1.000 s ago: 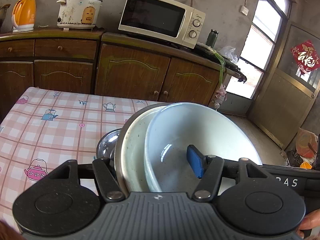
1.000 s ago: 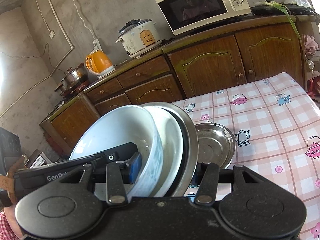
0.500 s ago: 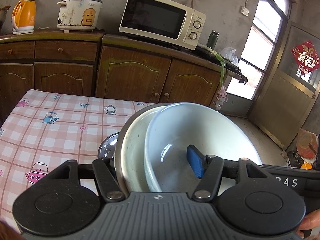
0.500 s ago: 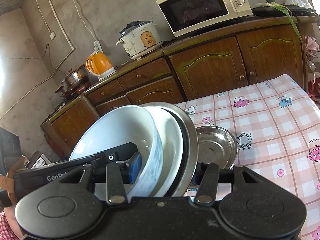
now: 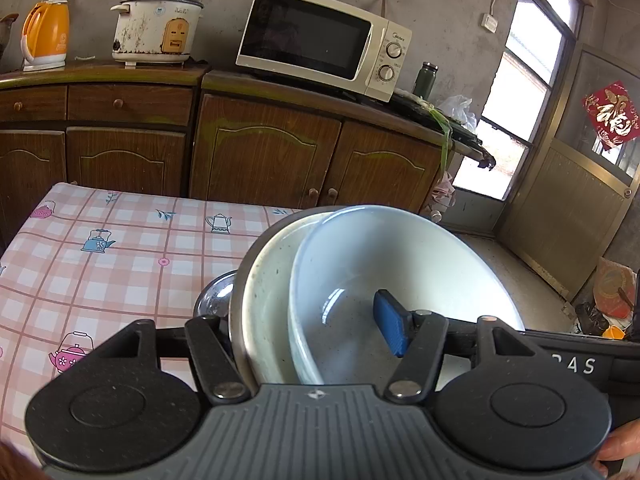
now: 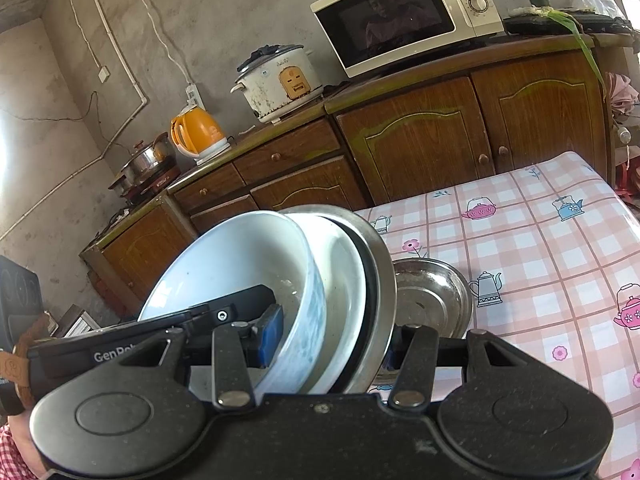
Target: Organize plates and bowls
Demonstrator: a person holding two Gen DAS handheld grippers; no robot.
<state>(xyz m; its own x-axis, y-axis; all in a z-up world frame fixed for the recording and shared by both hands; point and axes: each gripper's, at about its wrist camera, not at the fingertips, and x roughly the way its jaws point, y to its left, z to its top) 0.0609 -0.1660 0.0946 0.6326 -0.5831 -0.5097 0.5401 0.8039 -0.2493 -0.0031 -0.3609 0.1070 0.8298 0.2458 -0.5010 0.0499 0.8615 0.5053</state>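
A: Where's the stack (image 5: 360,288)?
B: Clamped on edge in both grippers, left gripper (image 5: 312,336) and right gripper (image 6: 328,340), held above the table (image 6: 560,248).
A: And the target?
B: The steel dish (image 6: 432,300) lies on the table just beyond the stack's metal side, nearer the right gripper.

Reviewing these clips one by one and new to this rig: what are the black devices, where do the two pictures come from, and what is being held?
There is no robot: a person holds a two-finger gripper in each hand, each with a camera looking along its fingers.

Left wrist view: the left gripper clamps a tilted stack, a white bowl nested in a white plate and a steel plate.

Right wrist view: the right gripper clamps the same stack from the other side.

Behind it, a small steel dish lies on the checked tablecloth.
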